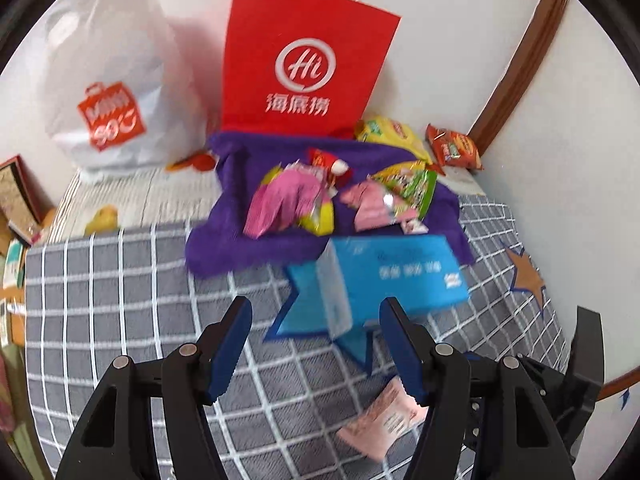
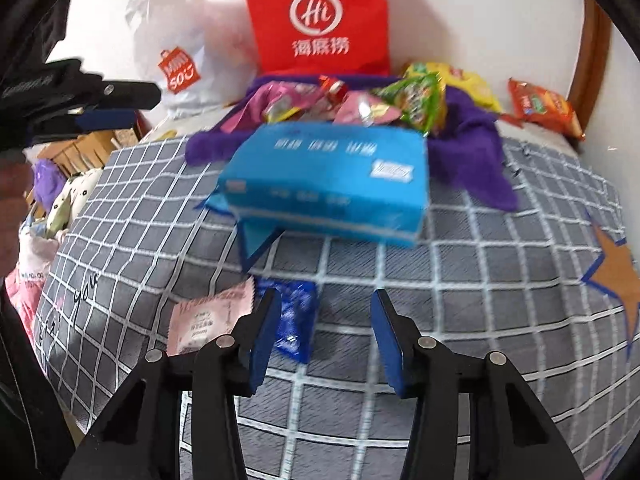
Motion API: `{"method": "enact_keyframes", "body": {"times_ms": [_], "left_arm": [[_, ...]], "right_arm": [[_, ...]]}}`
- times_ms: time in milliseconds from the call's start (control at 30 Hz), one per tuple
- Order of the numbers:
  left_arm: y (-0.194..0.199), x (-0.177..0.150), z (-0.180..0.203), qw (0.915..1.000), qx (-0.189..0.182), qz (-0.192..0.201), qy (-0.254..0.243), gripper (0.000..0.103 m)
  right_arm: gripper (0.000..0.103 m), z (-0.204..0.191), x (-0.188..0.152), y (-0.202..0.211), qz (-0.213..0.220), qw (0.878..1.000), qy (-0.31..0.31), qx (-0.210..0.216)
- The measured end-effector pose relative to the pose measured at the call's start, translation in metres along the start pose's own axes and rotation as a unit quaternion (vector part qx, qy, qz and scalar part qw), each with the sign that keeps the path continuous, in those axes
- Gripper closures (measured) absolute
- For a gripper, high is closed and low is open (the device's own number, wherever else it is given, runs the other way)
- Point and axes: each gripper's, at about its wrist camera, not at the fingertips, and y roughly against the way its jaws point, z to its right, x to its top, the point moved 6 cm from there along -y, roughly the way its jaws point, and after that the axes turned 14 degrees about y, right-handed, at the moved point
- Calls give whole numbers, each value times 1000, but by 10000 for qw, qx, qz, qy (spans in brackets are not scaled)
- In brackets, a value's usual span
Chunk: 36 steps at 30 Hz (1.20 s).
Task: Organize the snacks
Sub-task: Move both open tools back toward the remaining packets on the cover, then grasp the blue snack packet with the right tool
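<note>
Below the left wrist camera, the left gripper [image 1: 316,352] stands half open and empty; the blue box [image 1: 394,276] lies at one o'clock, long axis toward three, a pink packet [image 1: 384,420] at five. From the right wrist view, the right gripper [image 2: 326,336] holds nothing, a blue packet [image 2: 294,320] just off its left finger at eleven o'clock, so this hand seems nearer.

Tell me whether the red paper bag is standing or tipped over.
Standing. The red paper bag sits upright against the white wall, handles up, logo face readable, behind the purple cloth.
</note>
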Motion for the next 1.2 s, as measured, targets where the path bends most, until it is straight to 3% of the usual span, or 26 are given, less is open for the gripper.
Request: {"method": "enact_keyframes", "body": {"times_ms": [267,433,500,533,633,767,900,1067,1200], "left_arm": [[-11,-36,-29,9994,157,-219,208,39],[-13,-49,-31,9992,101,-257,283,39],[-14,-52,-28,9994,60,-261,239,39],[-14,-55,-25,9995,33,-255,193,39],[-17,-62,-19,9996,-43,-277,85,39],[-29,-73,-15,9991,-117,-400,-75,39],[-42,-82,-16,9981,-197,-572,-57,39],[-51,-88,-10,9936,-747,-839,109,39],[-55,-92,5,9928,-827,-857,-148,39]], "right_arm": [[53,-20,-6,-32,-111,9996,-28,266],[48,-32,-3,-38,-23,9993,362,-65],[52,-33,-3,-38,4,9989,461,-122],[62,-31,-3,-38,26,9988,474,-109],[74,-22,-6,-33,57,9991,405,-90],[80,1,-14,-17,148,9980,342,-514],[80,28,-25,-6,209,9965,172,-796],[79,54,-38,-5,198,9967,-128,-783],[75,53,-35,-5,191,9961,58,-858]]}}
